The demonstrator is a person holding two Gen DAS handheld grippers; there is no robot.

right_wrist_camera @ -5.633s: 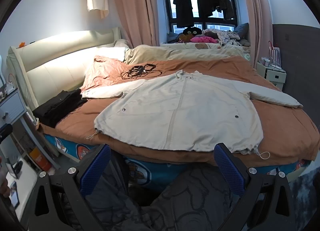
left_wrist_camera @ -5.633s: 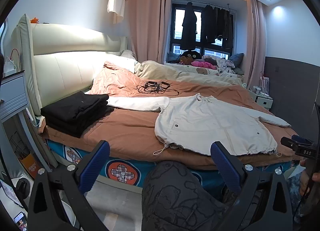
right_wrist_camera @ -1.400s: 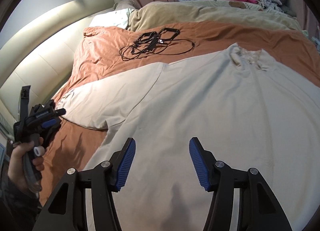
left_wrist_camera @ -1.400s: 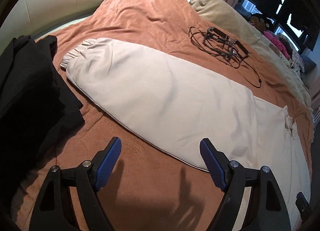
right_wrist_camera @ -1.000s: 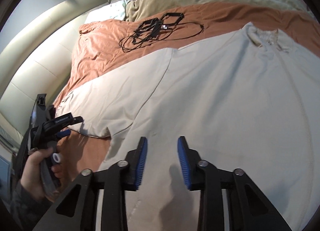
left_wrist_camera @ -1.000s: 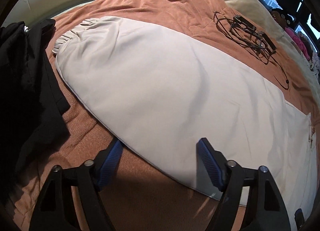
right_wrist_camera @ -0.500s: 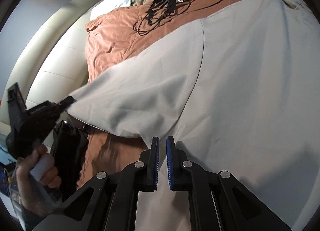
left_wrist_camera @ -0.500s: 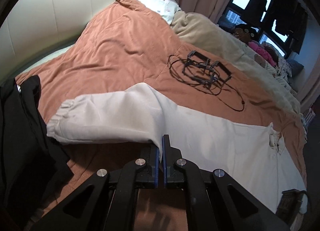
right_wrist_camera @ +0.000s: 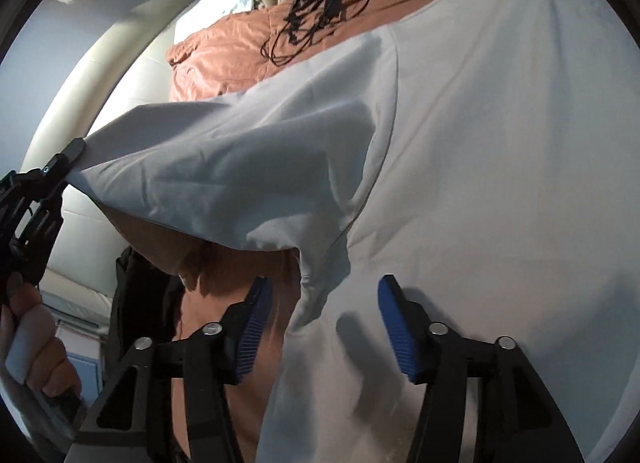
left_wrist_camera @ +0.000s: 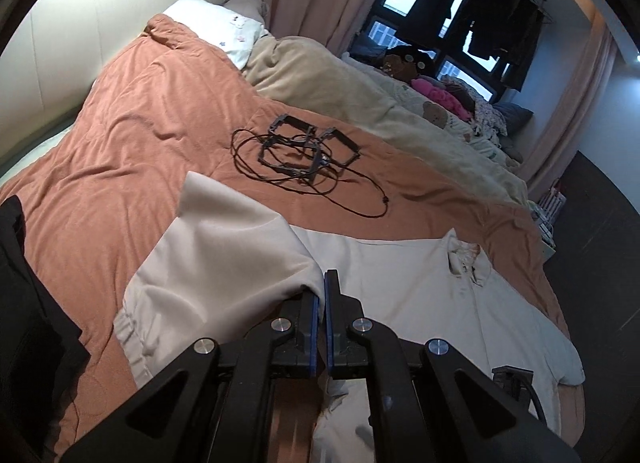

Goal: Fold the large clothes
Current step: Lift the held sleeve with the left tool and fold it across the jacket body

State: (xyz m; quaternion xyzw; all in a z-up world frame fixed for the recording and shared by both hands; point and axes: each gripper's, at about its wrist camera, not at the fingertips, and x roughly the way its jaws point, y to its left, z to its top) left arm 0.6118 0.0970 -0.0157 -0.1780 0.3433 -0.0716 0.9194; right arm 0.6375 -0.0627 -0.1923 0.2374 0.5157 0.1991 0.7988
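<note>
The left hand-held gripper (left_wrist_camera: 322,303) is clamped on the sleeve (left_wrist_camera: 224,263) of a pale jacket (left_wrist_camera: 432,303), its blue pads pressed together with the cloth caught between them. The sleeve is lifted off the bed (left_wrist_camera: 120,151) and drapes over the left finger, its gathered cuff (left_wrist_camera: 132,335) hanging low to the left. The jacket body lies flat on the rust-coloured cover, collar (left_wrist_camera: 466,259) toward the far side of the bed. In the right wrist view the sleeve (right_wrist_camera: 224,171) stretches taut from the jacket's shoulder out to the left hand-held gripper (right_wrist_camera: 66,161), which a hand (right_wrist_camera: 30,347) holds at the frame's left edge. The right hand-held gripper (right_wrist_camera: 320,327) is open, its blue pads well apart, low over the jacket's (right_wrist_camera: 500,183) side, where a fold of cloth hangs down between the fingers; whether it touches the fabric cannot be told. A tangle of black cables (left_wrist_camera: 304,155) lies on the cover beyond the jacket, apart from it. Dark folded clothes (left_wrist_camera: 28,303) sit at the bed's left edge. A beige duvet (left_wrist_camera: 360,95) runs along the far side.
</note>
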